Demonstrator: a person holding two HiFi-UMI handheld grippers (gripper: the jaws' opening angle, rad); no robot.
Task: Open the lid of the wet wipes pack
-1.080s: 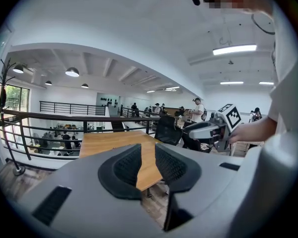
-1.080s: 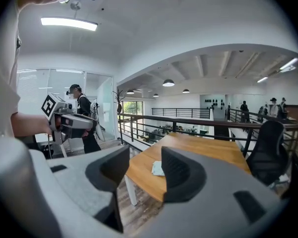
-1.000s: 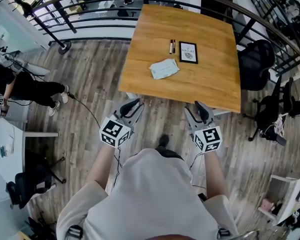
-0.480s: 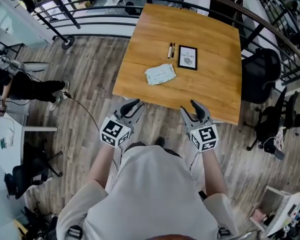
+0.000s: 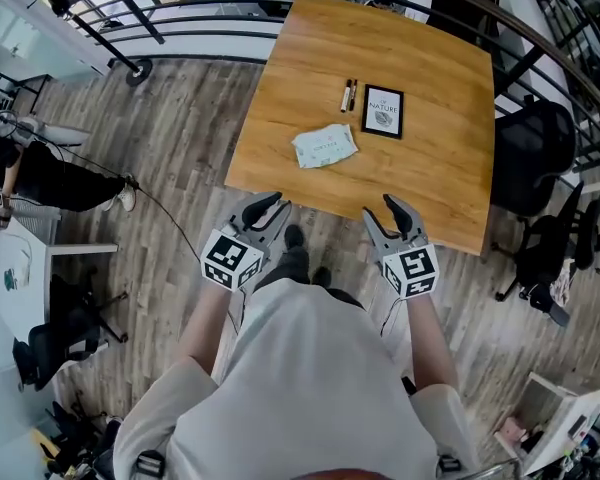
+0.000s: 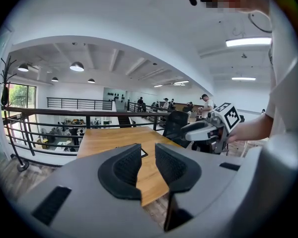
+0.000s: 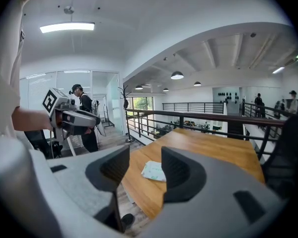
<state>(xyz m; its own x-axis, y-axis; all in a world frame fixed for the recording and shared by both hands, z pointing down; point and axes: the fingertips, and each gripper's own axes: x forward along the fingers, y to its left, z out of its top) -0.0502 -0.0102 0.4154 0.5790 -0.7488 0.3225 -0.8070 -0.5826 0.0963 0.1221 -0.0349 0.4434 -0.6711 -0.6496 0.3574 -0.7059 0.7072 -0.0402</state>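
Observation:
The pale green wet wipes pack [image 5: 325, 146] lies flat near the middle of the wooden table [image 5: 430, 168]; the right gripper view shows the pack [image 7: 153, 170] between its jaws, far ahead. My left gripper [image 5: 269, 207] hovers just short of the table's near edge, jaws open and empty. My right gripper [image 5: 395, 211] is level with it at the near edge, also open with nothing between its fingers. Both stand well back from the pack.
A black framed card [image 5: 383, 112] and two markers [image 5: 348, 95] lie beyond the pack. A black railing [image 5: 180, 13] runs behind the table. Office chairs [image 5: 525, 153] stand to the right. A seated person [image 5: 50, 178] and cables are on the floor at left.
Both grippers have moved forward towards the table's near edge, and the table appears closer and more centred in the head view. Jaw gaps look unchanged.

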